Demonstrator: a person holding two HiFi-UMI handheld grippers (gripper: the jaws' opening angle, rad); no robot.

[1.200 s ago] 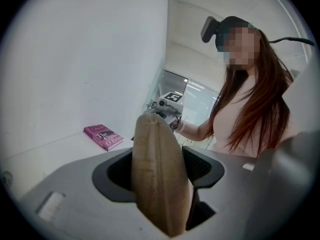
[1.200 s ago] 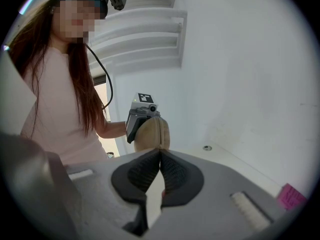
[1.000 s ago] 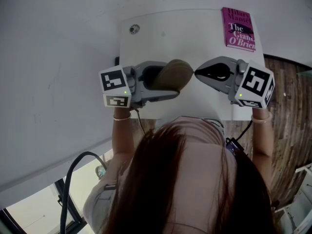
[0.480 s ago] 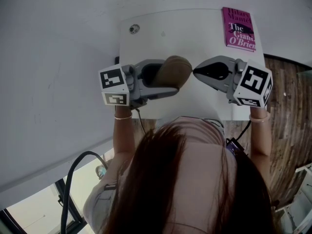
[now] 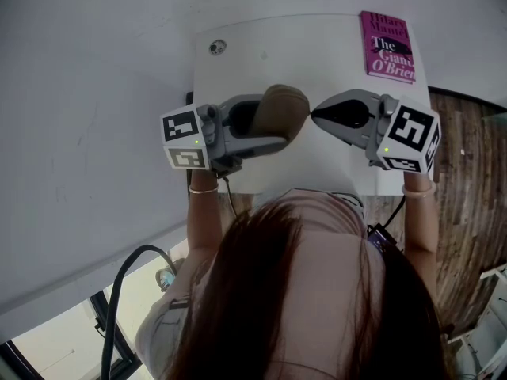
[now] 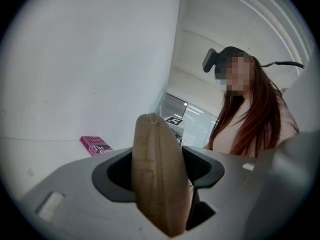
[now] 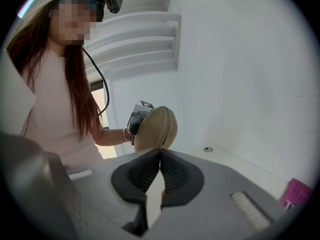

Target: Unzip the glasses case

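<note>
The step in hand is the start of the unzip: one tool steadies the case and the other sits at its end.

In the middle of the head view, the tan case (image 5: 287,109) is held off the white table (image 5: 261,54), with a pink book (image 5: 387,46) lying at the upper right. The left gripper (image 5: 269,125) is clamped on the case. Its own view shows the pads pressing both flat sides, with the case standing edge-on up the centre and its seam (image 6: 156,151) facing the camera.

The right gripper (image 5: 314,115) comes in from the right, and its jaws are closed tight together, with the tips meeting at the rounded end of the case (image 7: 156,126). It may have the zip pull pinched there, but the pull is too small to make out in any view.

If the pull is caught, the next move calls for drawing the right gripper along the seam around the case. The left gripper's hold has to stay firm so the case does not twist. If it is not caught, the jaws must open and take it first.
</note>
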